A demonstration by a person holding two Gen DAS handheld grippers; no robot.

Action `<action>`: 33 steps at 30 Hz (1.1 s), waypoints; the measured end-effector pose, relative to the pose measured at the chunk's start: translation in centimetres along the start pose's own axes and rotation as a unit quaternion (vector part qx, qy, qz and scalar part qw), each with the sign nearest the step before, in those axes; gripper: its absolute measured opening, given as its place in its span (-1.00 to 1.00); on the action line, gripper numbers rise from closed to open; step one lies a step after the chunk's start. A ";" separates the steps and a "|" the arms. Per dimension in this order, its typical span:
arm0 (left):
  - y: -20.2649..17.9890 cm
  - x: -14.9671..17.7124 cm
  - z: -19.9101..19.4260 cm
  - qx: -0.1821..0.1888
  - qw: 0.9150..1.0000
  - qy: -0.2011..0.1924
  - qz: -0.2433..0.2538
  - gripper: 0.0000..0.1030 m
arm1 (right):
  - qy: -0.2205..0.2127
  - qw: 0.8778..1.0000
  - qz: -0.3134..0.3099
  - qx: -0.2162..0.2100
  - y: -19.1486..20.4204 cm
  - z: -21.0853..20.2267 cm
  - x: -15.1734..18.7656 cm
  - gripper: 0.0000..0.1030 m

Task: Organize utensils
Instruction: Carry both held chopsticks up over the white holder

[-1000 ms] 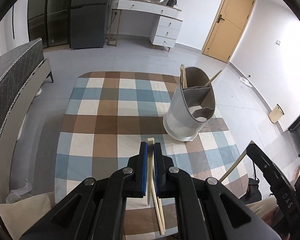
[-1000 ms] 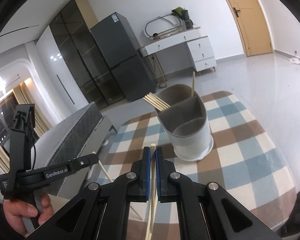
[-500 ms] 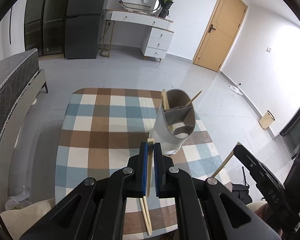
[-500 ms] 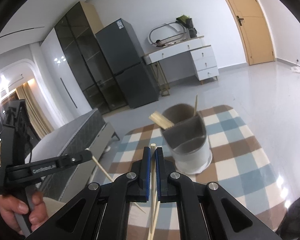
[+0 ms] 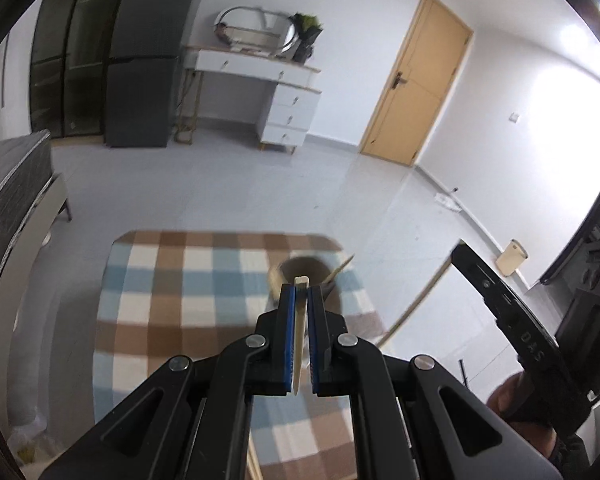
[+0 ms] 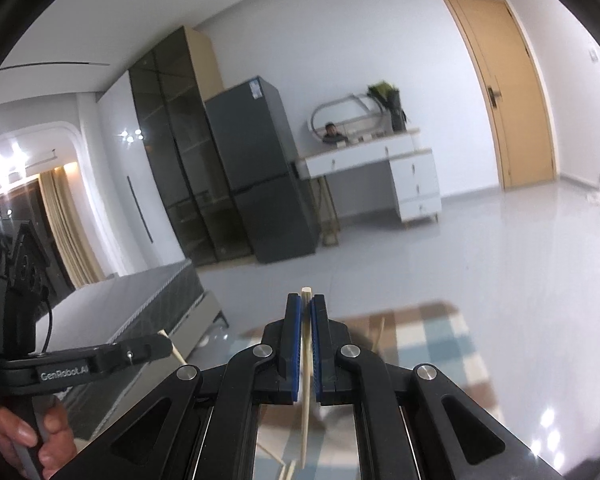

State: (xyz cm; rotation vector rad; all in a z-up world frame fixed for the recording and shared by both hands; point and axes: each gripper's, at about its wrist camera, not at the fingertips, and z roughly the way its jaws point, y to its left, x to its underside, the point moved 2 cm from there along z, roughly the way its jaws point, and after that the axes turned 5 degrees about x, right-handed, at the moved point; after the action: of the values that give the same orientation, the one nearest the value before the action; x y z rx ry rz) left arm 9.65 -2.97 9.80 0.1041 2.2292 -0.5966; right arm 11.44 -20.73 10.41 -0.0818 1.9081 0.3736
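Two claws [image 5: 301, 300] [image 6: 306, 312] pinch slim wooden chopsticks [image 5: 299, 336] [image 6: 307, 360].

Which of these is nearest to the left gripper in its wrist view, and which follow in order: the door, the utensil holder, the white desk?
1. utensil holder, just beyond the left gripper.
2. white desk, far wall, left of centre.
3. door, right; close to the desk's distance.

Our left gripper [image 5: 301, 292] clamps a chopstick [image 5: 299, 332].
Beyond its tip we see the utensil holder [image 5: 300, 270] on the checked desk [image 5: 188, 300].
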 end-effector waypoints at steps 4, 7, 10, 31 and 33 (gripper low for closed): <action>0.0 -2.0 0.9 0.006 1.000 -0.019 -0.004 -0.97 | -0.024 0.999 -0.038 0.003 0.3 1.8 -2.5 -0.92; 0.2 -3.5 2.0 0.008 1.000 -0.025 -0.011 -0.97 | -0.031 0.998 -0.058 0.003 0.7 3.2 -3.5 -0.92; 0.4 -4.6 3.2 0.009 0.999 -0.031 -0.013 -0.97 | -0.039 0.996 -0.080 0.000 1.1 4.8 -4.2 -0.92; 2.6 -6.4 9.6 0.012 0.998 -0.037 -0.044 -0.97 | -0.021 0.991 -0.134 -0.014 1.0 12.3 -2.4 -0.92; 2.4 -6.3 9.9 0.013 0.999 -0.033 -0.040 -0.97 | -0.016 0.989 -0.146 -0.012 1.2 12.5 -2.0 -0.92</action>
State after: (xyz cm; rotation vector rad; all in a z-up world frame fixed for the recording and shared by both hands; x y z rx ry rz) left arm 21.36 -4.54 7.94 0.0086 2.1701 -0.6641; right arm 23.17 -16.13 8.52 -0.3653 1.8274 0.1968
